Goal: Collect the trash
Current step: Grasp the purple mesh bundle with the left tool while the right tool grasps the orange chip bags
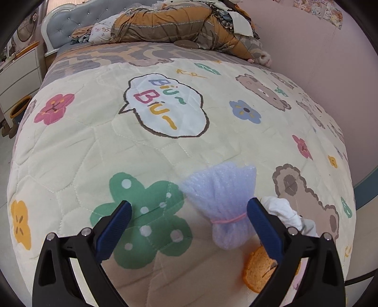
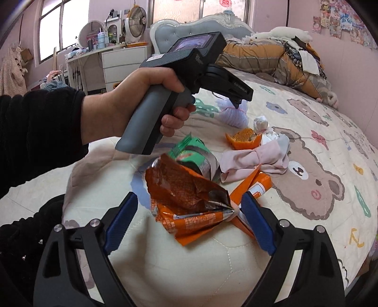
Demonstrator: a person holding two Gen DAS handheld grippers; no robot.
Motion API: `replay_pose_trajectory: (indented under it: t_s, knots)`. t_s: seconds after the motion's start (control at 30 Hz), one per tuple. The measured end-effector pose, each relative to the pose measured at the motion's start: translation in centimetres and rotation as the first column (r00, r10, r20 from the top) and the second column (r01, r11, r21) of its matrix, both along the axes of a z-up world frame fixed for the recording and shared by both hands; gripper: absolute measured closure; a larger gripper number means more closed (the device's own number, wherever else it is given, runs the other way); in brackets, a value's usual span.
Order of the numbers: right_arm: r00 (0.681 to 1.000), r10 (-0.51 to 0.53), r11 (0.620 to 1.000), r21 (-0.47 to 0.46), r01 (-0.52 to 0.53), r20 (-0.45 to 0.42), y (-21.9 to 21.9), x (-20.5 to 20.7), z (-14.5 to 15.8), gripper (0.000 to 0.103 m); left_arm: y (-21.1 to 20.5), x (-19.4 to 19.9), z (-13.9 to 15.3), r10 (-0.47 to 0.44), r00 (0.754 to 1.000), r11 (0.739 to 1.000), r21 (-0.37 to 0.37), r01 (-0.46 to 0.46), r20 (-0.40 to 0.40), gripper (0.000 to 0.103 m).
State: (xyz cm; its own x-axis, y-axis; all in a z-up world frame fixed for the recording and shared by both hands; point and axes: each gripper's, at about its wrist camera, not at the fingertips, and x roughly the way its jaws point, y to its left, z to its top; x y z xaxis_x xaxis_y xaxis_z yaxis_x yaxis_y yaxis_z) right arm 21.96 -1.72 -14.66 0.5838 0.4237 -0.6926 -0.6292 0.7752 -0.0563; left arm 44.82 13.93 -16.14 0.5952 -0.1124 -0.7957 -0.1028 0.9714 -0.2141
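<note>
- Left wrist view: the left gripper (image 1: 189, 210) hangs over the bed with its two blue-padded jaws wide apart, holding nothing.
- One pale lilac foam bundle (image 1: 223, 203), tied with a pink elastic, lies on the quilt (image 1: 94, 146) between the jaws, nearer the right-hand finger; whether it touches that finger cannot be told.
- One white crumpled tissue (image 1: 281, 210) shows just past that finger, and one piece of orange peel (image 1: 257, 271) lies under it, partly hidden.
- The quilt is cream, printed with flowers, bears and one speech bubble. A bunched orange-brown duvet (image 1: 165, 26) lies at the far end against a grey tufted headboard (image 1: 59, 30); a pink wall (image 1: 307, 47) runs along the side.
- Right wrist view: the right gripper (image 2: 189, 212) also has its jaws spread, with one crumpled orange snack wrapper (image 2: 189, 200) lying between them, not clamped.
- Behind it lie one green packet (image 2: 191, 153), one flat orange packet (image 2: 257, 186), one pink cloth (image 2: 255, 160), the orange peel (image 2: 243, 139), two white tissue wads (image 2: 261, 124) and the lilac bundle (image 2: 234, 115).
- The left hand (image 2: 141, 101) grips the other tool's grey handle above this litter.
- White drawers (image 2: 122, 66), two fans (image 2: 138, 22) and windows (image 2: 61, 26) stand beyond the bed.
</note>
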Motion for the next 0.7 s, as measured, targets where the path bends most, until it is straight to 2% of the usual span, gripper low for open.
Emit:
replay_pose_trajectory:
  t_s: [0.1,0.17,0.23,0.27,0.3,0.33,0.37,0.43,0.53,0.7]
  knots:
    - [1.0,-0.018,0.999,-0.027,0.019,0.018,0.1,0.3,-0.3,0.032,-0.4,0.7,-0.3,-0.008,1.0,0.999,-0.037,0.008,0.005,0.009]
    - [1.0,-0.026,0.999,-0.024,0.026,0.006,-0.1,0.6,-0.4,0.039,-0.6,0.9,-0.5,-0.015,1.0,0.996,-0.083,0.015,-0.004,0.018]
    - [0.999,-0.033,0.999,-0.03,0.033,0.005,-0.3,0.9,-0.4,0.046,-1.1,0.8,-0.6,-0.03,1.0,0.994,-0.104,0.031,0.005,0.038]
    - [0.999,-0.032,0.999,-0.03,0.032,0.001,-0.4,1.1,-0.5,0.049,-1.6,0.8,-0.5,-0.047,0.999,0.994,-0.098,0.049,0.014,0.044]
    - [0.999,-0.033,0.999,-0.03,0.033,-0.002,-0.5,1.2,-0.5,0.051,-2.0,0.7,-0.4,-0.065,0.998,0.994,-0.086,0.067,0.028,0.055]
    - [0.999,-0.037,0.999,-0.029,0.037,-0.004,-0.6,1.3,-0.5,0.055,-2.6,0.6,-0.1,-0.077,0.996,0.995,-0.066,0.079,0.043,0.059]
    - [0.999,-0.037,0.999,-0.028,0.037,-0.006,-0.7,1.3,-0.5,0.065,-3.1,0.5,0.1,-0.082,0.995,0.995,-0.047,0.085,0.057,0.061]
    - [0.999,-0.034,0.999,-0.023,0.034,-0.015,-0.8,1.2,-0.4,0.067,-3.7,0.4,0.2,-0.095,0.993,0.995,-0.028,0.097,0.069,0.067]
    - [0.999,-0.03,0.999,-0.03,0.029,-0.014,-1.0,1.0,-0.5,0.071,-3.8,0.4,0.4,-0.11,0.991,0.993,-0.025,0.112,0.078,0.069]
    - [0.999,-0.035,0.999,0.009,0.035,-0.028,-1.7,0.7,0.2,0.074,-2.4,0.0,0.6,-0.094,0.993,0.991,-0.089,0.1,0.072,0.071]
